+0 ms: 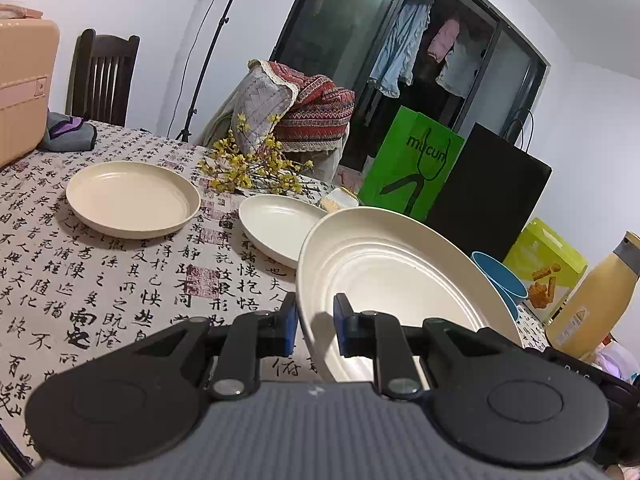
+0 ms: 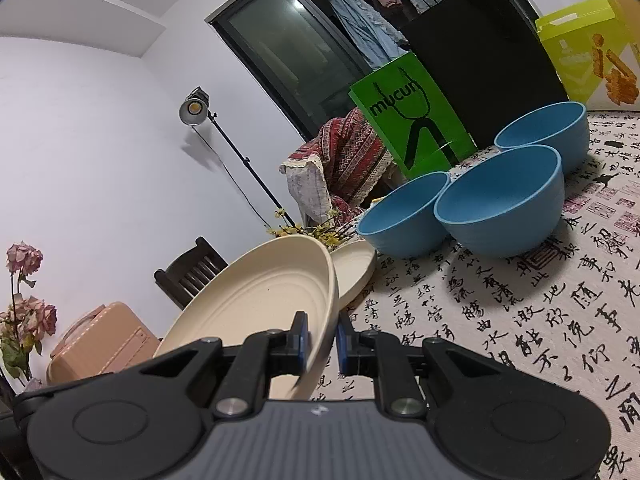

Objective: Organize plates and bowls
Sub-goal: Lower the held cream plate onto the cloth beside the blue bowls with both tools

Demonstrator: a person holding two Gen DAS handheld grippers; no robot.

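Because both cameras show a raised, tilted cream round plastic plate [image 1: 384, 276] with its rim between blue pads, it is probably one plate held from two sides, though the fisheye leaves that uncertain. The left hand-held gripper [image 1: 316, 330] has its fingers on either side of the near rim with a visible gap, so I cannot tell whether it truly clamps. The right hand-held gripper [image 2: 322, 340] looks pinched on the rim, keeping the plate lifted off the table [image 1: 120, 280], which is covered in a calligraphy-print cloth. Two more cream plates [image 1: 132, 198] [image 1: 280, 222] lie flat and apart ahead, likely stacking targets. Three blue round bowls [image 2: 500, 204] sit close together on the right, near a green paper bag [image 2: 412, 116].
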